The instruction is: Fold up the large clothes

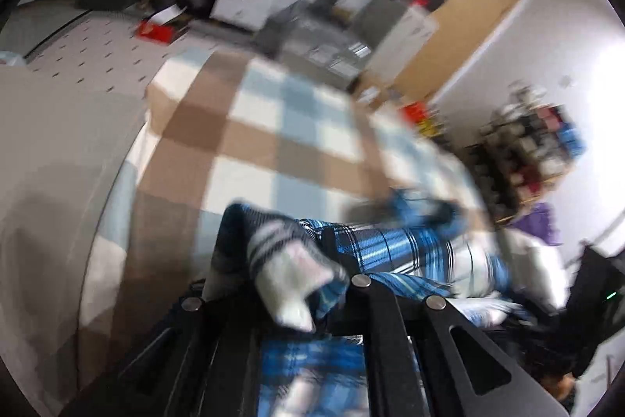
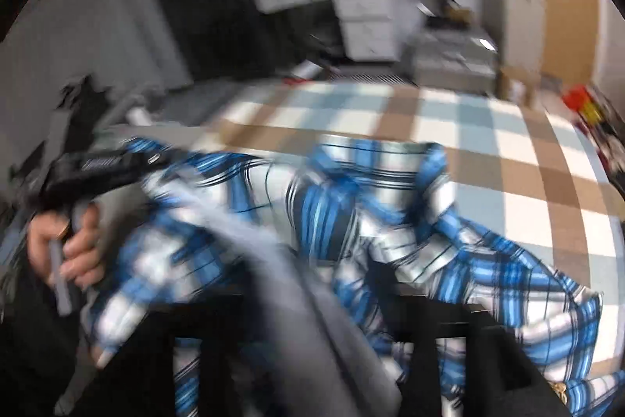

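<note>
Blue plaid shirt [image 2: 390, 221] lying rumpled across the near part of a bed with a brown, white and pale-blue checked cover [image 2: 488, 151]. Left hand-held gripper [image 1: 312, 284] clamped tight on a bunched fold of that shirt, fabric spilling over the closed fingers. Right hand-held gripper [image 2: 336, 303] spread wide over the shirt with some grey cloth [image 2: 304, 299] draped across it, pretty blurry, gripping nothing as far as can be seen.
</note>
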Demonstrator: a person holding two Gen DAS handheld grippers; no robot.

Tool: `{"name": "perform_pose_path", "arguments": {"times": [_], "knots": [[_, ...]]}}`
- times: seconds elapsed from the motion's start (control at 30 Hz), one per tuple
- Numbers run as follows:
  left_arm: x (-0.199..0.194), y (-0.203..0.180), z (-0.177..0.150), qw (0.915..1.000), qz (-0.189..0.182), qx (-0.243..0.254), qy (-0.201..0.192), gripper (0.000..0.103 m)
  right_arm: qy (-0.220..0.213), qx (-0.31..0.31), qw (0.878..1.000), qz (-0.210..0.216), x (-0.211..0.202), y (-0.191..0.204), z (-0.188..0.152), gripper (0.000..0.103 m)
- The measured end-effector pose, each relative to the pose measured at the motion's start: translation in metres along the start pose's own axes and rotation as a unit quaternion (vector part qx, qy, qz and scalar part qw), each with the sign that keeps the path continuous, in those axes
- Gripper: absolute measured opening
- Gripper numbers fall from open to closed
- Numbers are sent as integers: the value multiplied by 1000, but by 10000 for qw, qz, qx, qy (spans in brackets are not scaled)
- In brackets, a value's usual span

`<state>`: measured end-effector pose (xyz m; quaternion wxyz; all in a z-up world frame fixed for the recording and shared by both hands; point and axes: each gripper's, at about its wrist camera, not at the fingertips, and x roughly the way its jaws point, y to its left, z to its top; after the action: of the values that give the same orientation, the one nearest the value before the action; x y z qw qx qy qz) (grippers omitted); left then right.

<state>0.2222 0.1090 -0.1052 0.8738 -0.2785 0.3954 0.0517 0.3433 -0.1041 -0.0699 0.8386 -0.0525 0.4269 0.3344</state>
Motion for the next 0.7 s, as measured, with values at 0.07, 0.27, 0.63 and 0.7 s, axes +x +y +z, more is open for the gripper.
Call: {"name": "perform_pose_path", "arguments": {"times": [0.07,0.27,0.63,0.7], "knots": [[15,5,-4,9992,199,4,339,17,656,257,9975,24,21,-14,-2,86],[-39,-3,-52,9972,351,653,-47,64,-67,92,9997,204,-74,-23,-50,86],[-105,-83,-135,9792,-700,1882,-293,72,-1073,2569,9549,-1029,-239,-113,-235,96],[-93,-106,-145,9701,-1178,2121,77,72,-1085,2846,9474,-980,-240,-111,-258,96]]}}
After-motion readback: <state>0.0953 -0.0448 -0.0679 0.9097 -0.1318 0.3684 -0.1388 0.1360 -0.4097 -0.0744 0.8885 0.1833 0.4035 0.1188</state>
